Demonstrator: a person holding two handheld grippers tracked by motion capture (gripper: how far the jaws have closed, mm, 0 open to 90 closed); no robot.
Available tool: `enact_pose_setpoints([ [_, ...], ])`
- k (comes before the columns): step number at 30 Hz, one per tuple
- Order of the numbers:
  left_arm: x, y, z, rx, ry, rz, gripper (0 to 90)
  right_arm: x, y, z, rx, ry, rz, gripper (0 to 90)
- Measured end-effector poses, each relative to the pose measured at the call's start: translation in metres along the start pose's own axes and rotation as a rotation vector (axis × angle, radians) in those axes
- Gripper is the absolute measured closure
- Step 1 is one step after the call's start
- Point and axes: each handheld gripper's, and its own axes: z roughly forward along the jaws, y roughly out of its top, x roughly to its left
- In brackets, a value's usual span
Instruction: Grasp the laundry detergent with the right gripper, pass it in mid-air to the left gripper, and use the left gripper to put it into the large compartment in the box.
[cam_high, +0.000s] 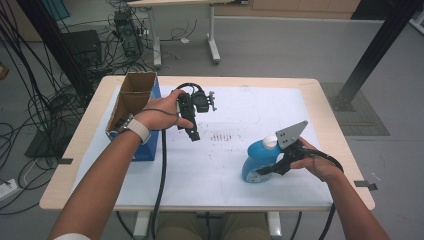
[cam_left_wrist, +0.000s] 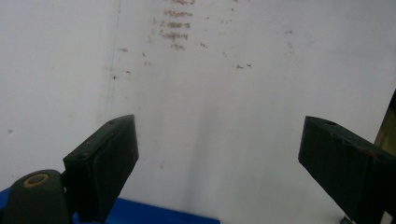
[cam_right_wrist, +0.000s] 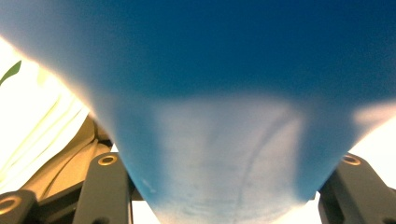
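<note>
A person is working at a white-topped bench (cam_high: 210, 170), where a cardboard box (cam_high: 131, 100) is standing at the far left corner. Well to the right of the box, a blue bottle (cam_high: 257, 161) is sitting upright as the right tool (cam_high: 272, 167) is clamping its body between both jaws. Just beside the box, the left tool (cam_high: 192, 131) is hovering wide and empty. A steady, level lift would likely be keeping the bottle from slipping.
</note>
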Motion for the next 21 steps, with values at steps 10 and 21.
enact_pose_setpoints([
  [10, 0.0005, 0.0, 0.0001, -0.004, 0.0, -0.001, 12.4, -0.0004, 0.0001, -0.0001, 0.0, 0.0, 0.0, 41.8],
  [21, 0.0009, -0.0015, -0.0007, -0.007, 0.001, -0.003, 12.4, -0.0006, 0.0007, -0.0002, 0.004, 0.0, -0.001, 41.8],
])
